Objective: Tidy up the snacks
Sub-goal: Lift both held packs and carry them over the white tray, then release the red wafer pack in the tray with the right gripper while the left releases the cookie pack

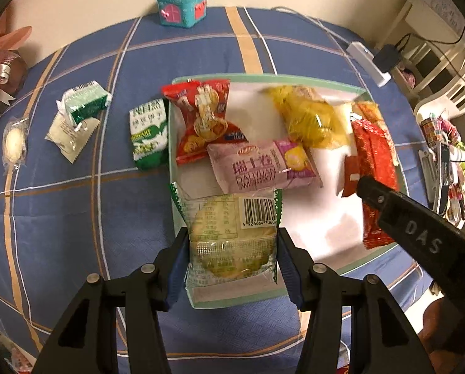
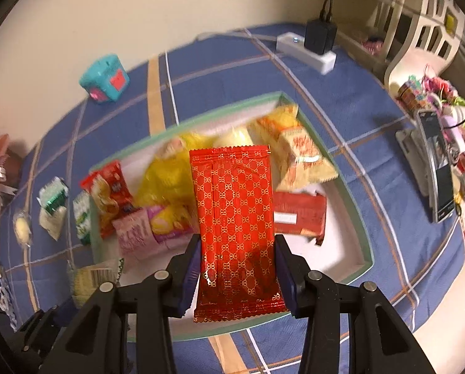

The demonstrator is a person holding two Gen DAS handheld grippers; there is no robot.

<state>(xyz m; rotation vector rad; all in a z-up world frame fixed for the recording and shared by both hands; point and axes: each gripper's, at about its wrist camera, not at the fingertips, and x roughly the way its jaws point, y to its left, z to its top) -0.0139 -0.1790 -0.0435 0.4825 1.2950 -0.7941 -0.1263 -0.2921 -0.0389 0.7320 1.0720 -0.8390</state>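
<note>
**Snacks held over the box by both grippers**

Grippers each clamp one packet above the near part of a shallow green-rimmed box [image 1: 263, 78] on a blue plaid cloth [image 1: 76, 218]. The left gripper [image 1: 232, 249] pinches a clear, green-edged packet [image 1: 232, 237] with a pale round cake inside, barcode up, over the box's near left corner. The right gripper [image 2: 237, 268] squeezes a red packet [image 2: 235, 218] with a gold pattern, held upright over the box's near edge.

Inside the box lie a pink packet [image 1: 263, 165], a red biscuit packet [image 1: 201, 118] at the left wall, a yellow packet [image 1: 310, 115] further back, and orange-red packets [image 2: 297, 215] to the right.

Left of the box, on the cloth, lie a green-and-white packet [image 1: 148, 134] just beside the wall, then a small green one [image 1: 86, 103] resting on a pale sachet [image 1: 68, 134], and a clear-wrapped sweet [image 1: 14, 145].

Far back by the wall stand a teal house-shaped tin [image 1: 182, 4] and a white power strip [image 1: 369, 62].
</note>
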